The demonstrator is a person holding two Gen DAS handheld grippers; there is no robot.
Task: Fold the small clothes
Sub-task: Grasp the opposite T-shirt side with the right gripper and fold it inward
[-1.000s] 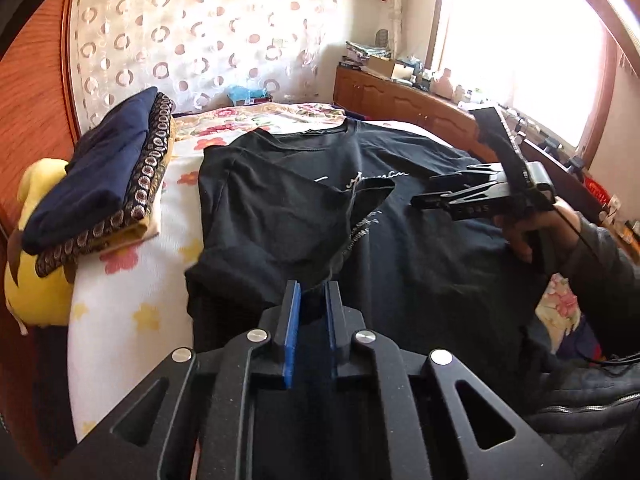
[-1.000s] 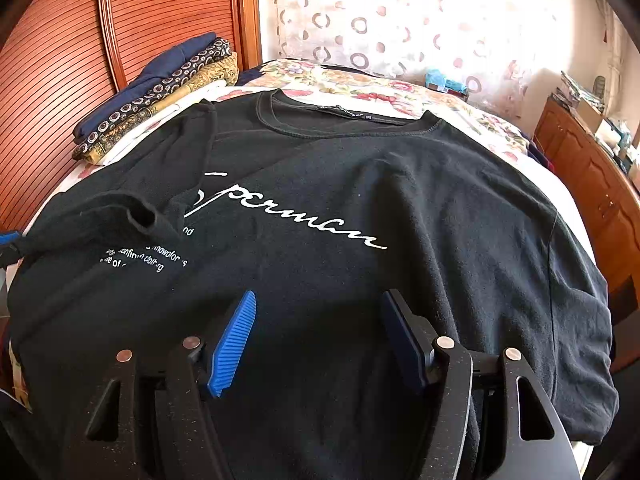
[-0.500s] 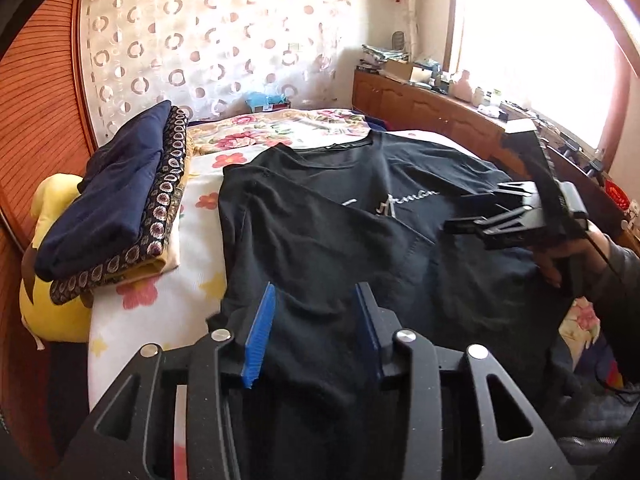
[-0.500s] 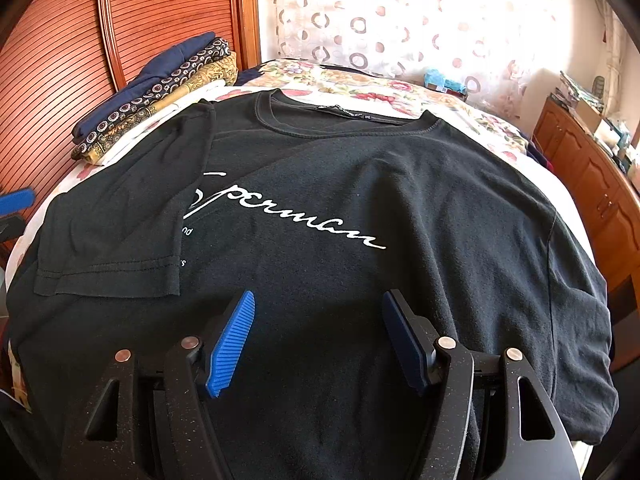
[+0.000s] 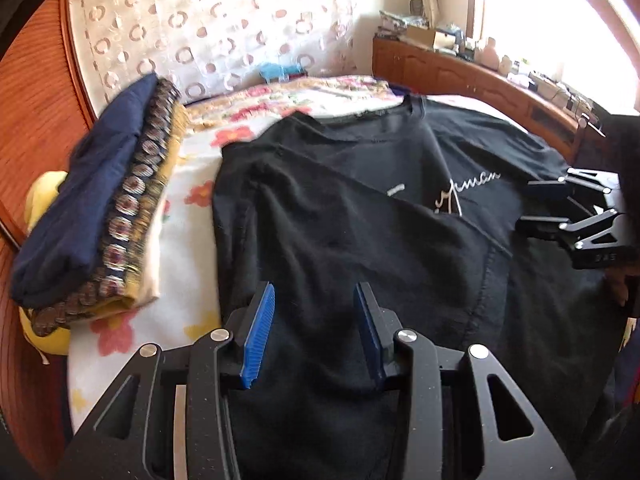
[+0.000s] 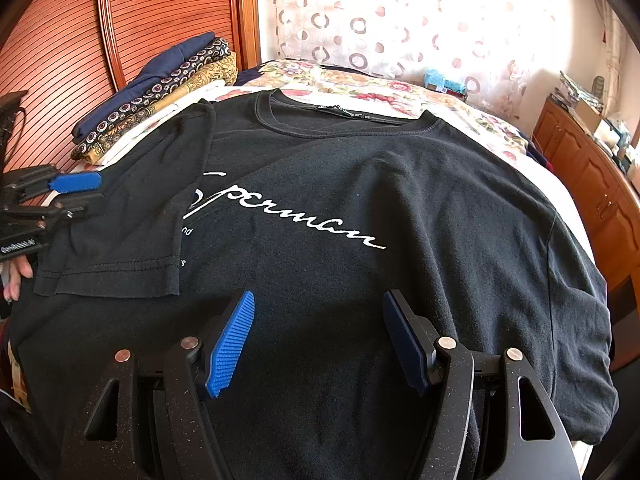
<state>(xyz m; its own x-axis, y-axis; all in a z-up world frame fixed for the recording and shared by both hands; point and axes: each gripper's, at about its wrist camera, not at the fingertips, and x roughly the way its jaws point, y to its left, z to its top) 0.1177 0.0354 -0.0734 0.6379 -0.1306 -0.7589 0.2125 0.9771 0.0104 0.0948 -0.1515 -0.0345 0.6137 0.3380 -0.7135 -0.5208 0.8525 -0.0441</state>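
Black t-shirt flat on bed, one sleeve folded inward. Left tongs just opened, part-wide, empty above shirt; right tongs wide, empty. Risk: loose sleeve slipping back if hem tugged.

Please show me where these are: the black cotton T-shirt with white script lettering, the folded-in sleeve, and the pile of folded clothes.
Black cotton T-shirt with white script lettering (image 6: 360, 184), right wrist view: chest.
Folded-in sleeve (image 6: 132, 236), right wrist view: middle of the sleeve.
Pile of folded clothes (image 5: 92, 204), left wrist view: navy top layer.
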